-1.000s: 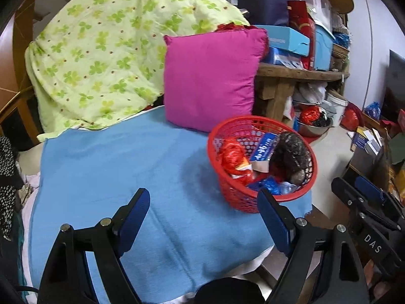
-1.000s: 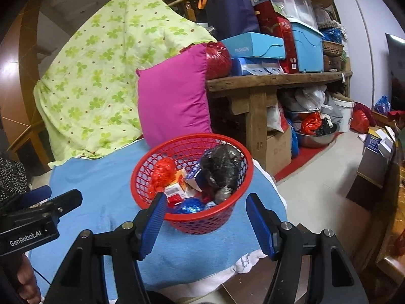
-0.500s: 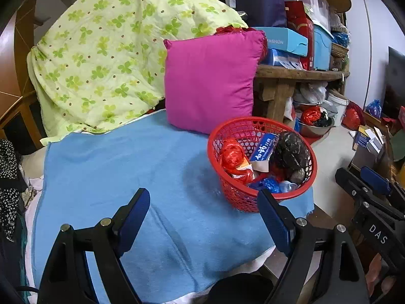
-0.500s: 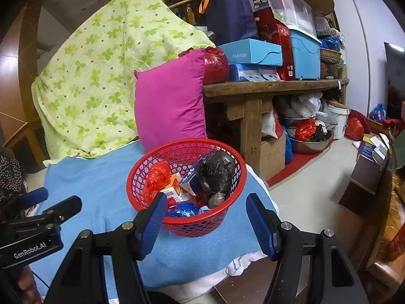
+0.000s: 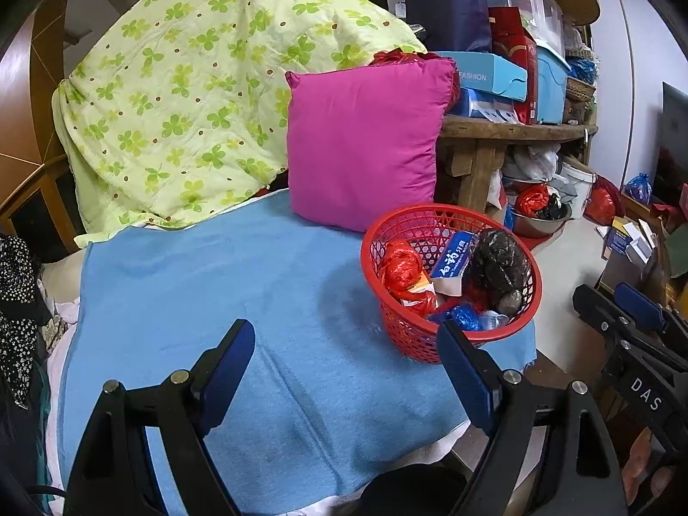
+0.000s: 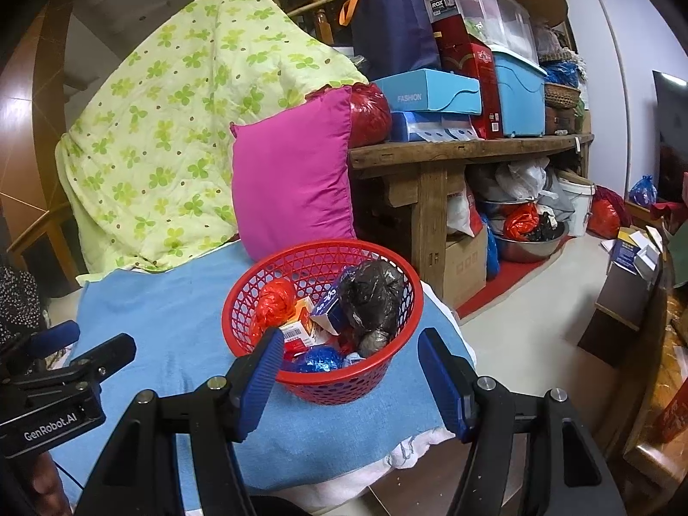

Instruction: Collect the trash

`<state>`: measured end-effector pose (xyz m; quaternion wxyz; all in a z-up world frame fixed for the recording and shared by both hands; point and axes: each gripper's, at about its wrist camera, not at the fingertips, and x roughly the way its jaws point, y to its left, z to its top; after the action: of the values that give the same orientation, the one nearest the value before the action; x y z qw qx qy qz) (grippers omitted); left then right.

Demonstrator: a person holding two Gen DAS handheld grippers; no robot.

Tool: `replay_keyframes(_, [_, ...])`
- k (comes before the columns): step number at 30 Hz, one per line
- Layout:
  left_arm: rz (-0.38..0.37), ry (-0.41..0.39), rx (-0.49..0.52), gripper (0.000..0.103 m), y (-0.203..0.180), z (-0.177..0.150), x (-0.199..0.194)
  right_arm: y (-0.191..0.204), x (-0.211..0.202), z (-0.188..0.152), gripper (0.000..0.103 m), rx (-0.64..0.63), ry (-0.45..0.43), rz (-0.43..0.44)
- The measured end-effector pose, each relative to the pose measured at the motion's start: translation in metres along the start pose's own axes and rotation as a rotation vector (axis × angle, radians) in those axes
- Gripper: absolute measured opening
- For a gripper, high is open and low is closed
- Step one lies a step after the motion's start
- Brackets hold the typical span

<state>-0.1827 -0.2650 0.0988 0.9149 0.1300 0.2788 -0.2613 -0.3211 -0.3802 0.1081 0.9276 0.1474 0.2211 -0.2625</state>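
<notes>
Left gripper (image 5: 346, 350): blue-padded fingers spread wide, nothing between them, suspended above the light blue towel-like cloth (image 5: 223, 301) without contact. Right gripper (image 6: 346, 359): fingers likewise spread wide and empty, set just short of the near rim of the round red plastic mesh basket (image 6: 322, 380); whether they touch the rim cannot be determined.

The basket stands on the blue cloth near its right-hand edge. Contents: a crumpled red plastic bag (image 6: 273, 305), a crumpled black plastic bag (image 6: 374, 301), a blue-and-white carton with printed characters (image 5: 451, 260), a small orange-and-white carton (image 6: 301, 327) and a shiny blue wrapper (image 6: 320, 359).

Surface and room: the cloth covers a raised surface with white fabric showing at its lower edge. A magenta square cushion (image 5: 365, 146) stands upright behind the basket, beside a pale green clover-print quilt (image 5: 185, 99) draped high. To the right, a rough wooden bench (image 6: 464, 155) carries stacked boxes and bins, with bags and a metal basin beneath it.

View differences: the left wrist view shows the right gripper at its right margin, well apart from the basket's far side. The right wrist view shows the left gripper at its left margin, and the bench underside in fuller detail.
</notes>
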Motion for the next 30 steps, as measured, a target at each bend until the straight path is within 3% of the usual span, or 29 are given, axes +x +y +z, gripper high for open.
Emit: replay_keyframes(30, [0.002, 0.016, -0.001, 0.087, 0.0, -0.0046, 0.006, -0.0033, 0.0045, -0.0019, 0.069, 0.011, 0.011, -0.002])
